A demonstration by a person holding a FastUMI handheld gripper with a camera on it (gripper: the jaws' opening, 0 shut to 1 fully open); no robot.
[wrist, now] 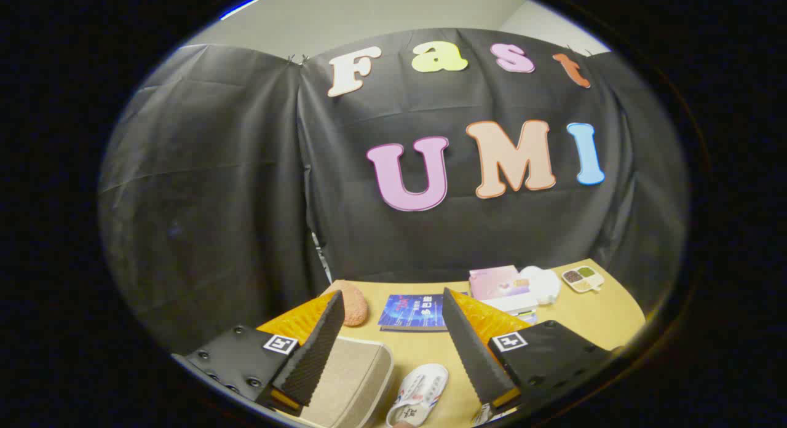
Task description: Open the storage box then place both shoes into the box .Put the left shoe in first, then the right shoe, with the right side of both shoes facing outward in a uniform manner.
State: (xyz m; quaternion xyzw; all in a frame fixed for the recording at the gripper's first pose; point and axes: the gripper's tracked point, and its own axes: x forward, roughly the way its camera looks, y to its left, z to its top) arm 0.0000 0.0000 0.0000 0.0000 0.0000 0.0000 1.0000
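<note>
My gripper (pixel 393 320) is open, its two black ribbed fingers (pixel 310 348) spread wide above the wooden table (pixel 605 320), with nothing between them. Below the left finger lies the beige storage box (pixel 353 379) with its lid shut. A white shoe (pixel 421 394) with red and blue marks lies on the table between the fingers, just right of the box. A second white shoe (pixel 482 414) barely peeks out under the right finger.
Beyond the fingers a blue book (pixel 413 311) lies flat. A pinkish sponge-like lump (pixel 353 305) sits to its left. Further right are a pink box on books (pixel 501 286), a white bundle (pixel 542 283) and a small divided tray (pixel 583 278).
</note>
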